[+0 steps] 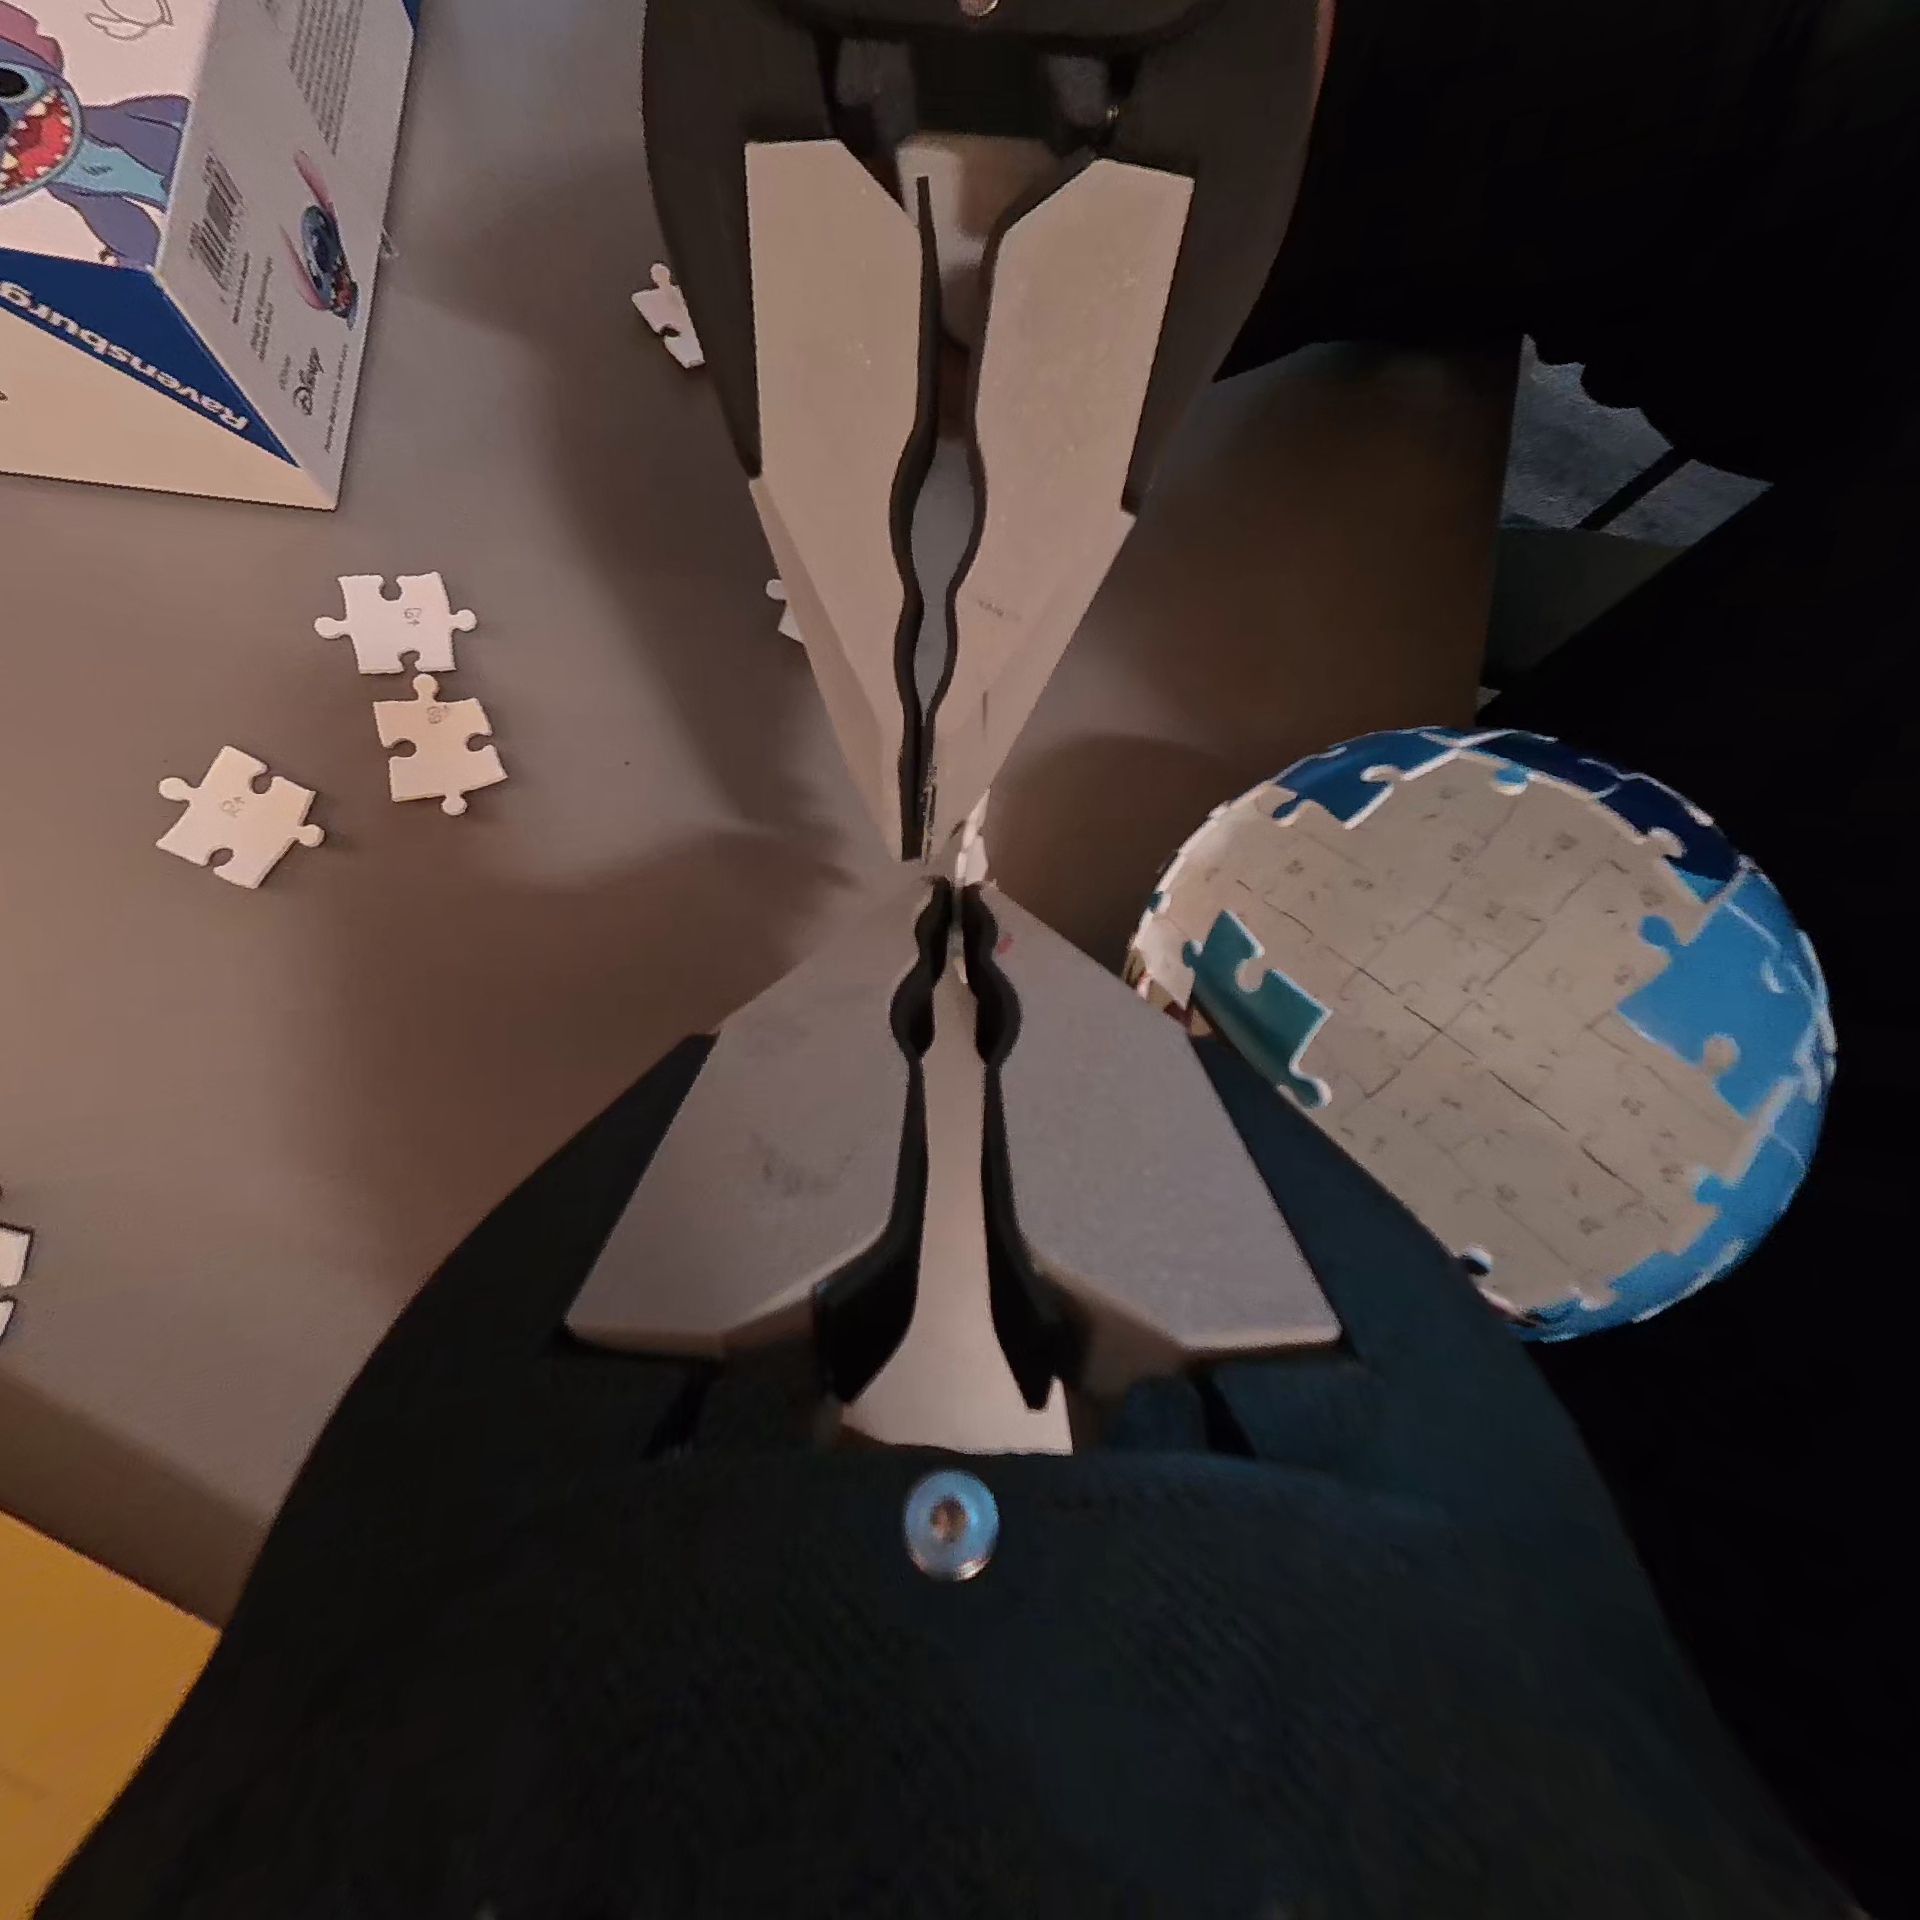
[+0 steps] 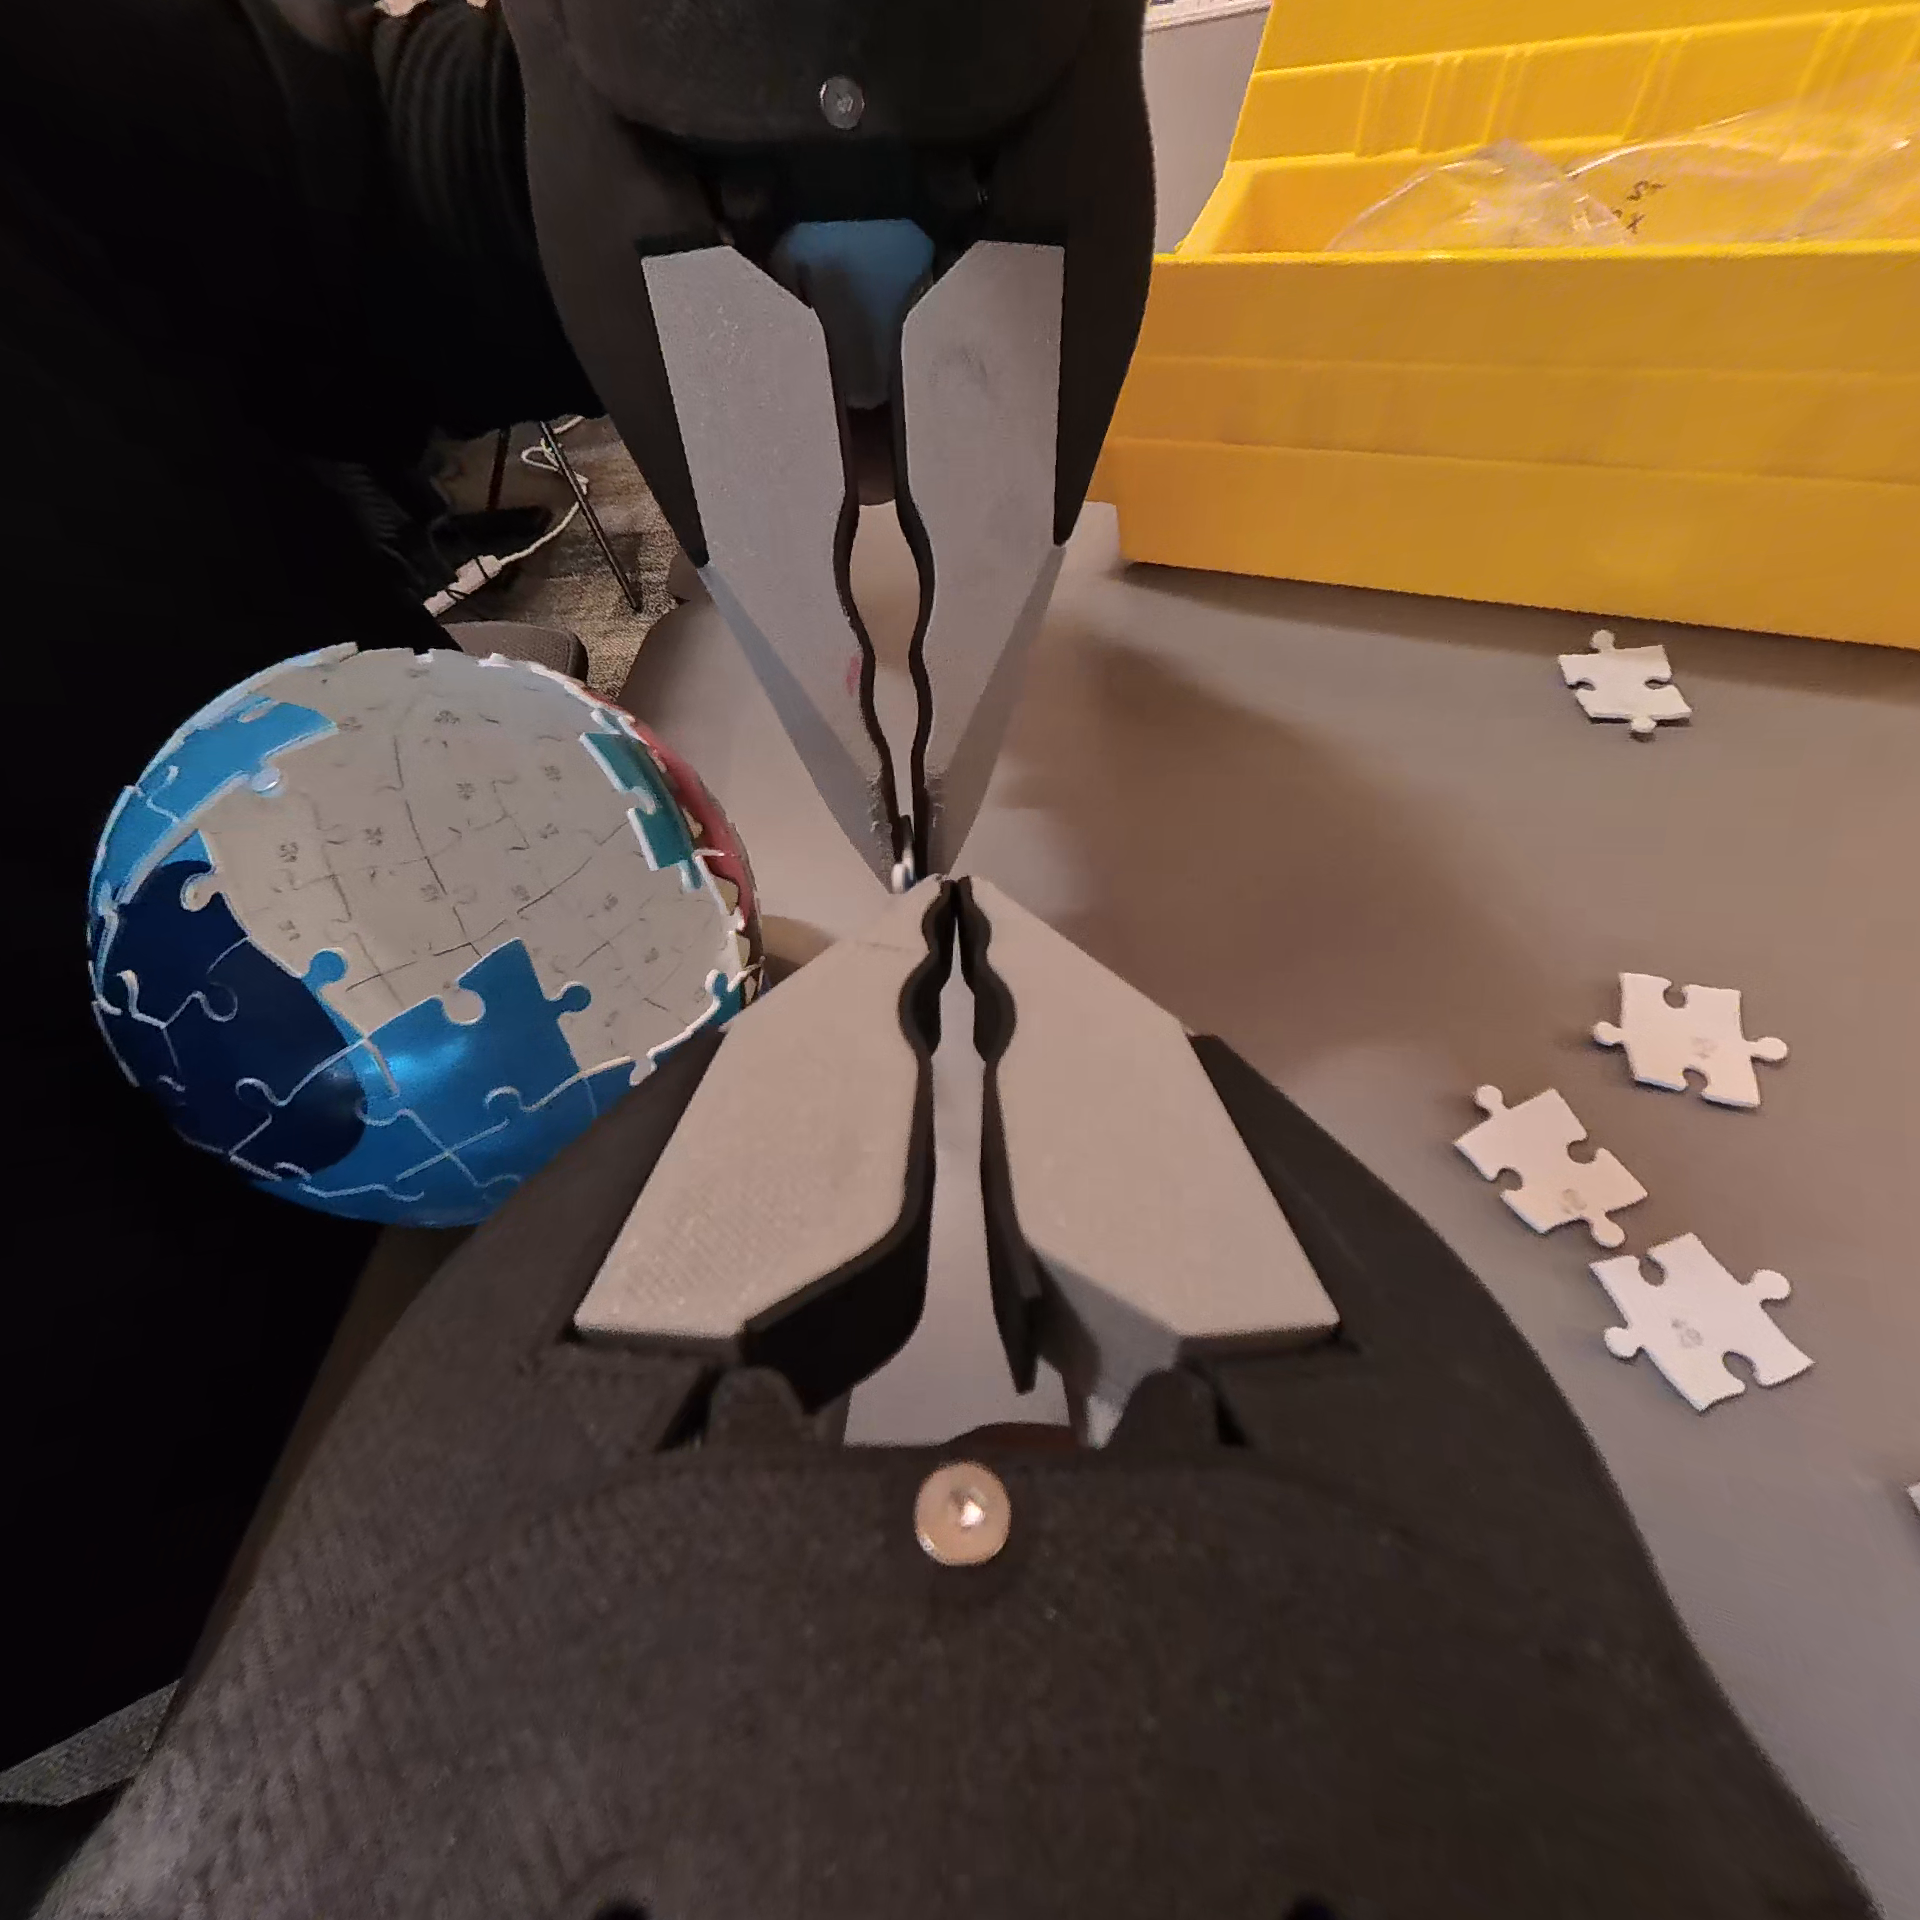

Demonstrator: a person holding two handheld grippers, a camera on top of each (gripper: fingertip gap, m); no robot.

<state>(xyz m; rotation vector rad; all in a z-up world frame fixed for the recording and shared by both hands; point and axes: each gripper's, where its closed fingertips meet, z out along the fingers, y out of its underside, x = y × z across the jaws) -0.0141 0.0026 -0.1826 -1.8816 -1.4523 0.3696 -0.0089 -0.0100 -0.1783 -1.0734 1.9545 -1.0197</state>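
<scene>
Currently, left wrist view: the left gripper has its fingers drawn in to a thin slit. A small piece, white and seen nearly edge-on, sticks out past their tips. It appears pinched there, though the contact itself is mostly hidden. The right gripper comes in from the opposite side, tip to tip with the left, fingers closed, with nothing seen between them. The piece lies just beside the right tips, touching or nearly so. Its long axis runs along the line joining the two grippers and points away from the left one. Both sit above the grey surface. A part-built puzzle ball, blue and white, is off to the right at the surface's near edge. I cannot tell if it rests on the surface. Three loose pieces lie blank side up to the left, and a printed box is at the far left corner.

Right wrist view: the right gripper has its fingertips meeting, no gap at the tips. The left gripper faces it, and the small piece shows as a thin white-blue sliver hanging from its tips, just left of the right tips. The puzzle ball is at left, near but apart from both grippers. Four loose pieces are spread toward the right edge, and a yellow bin stands at the far side.
</scene>
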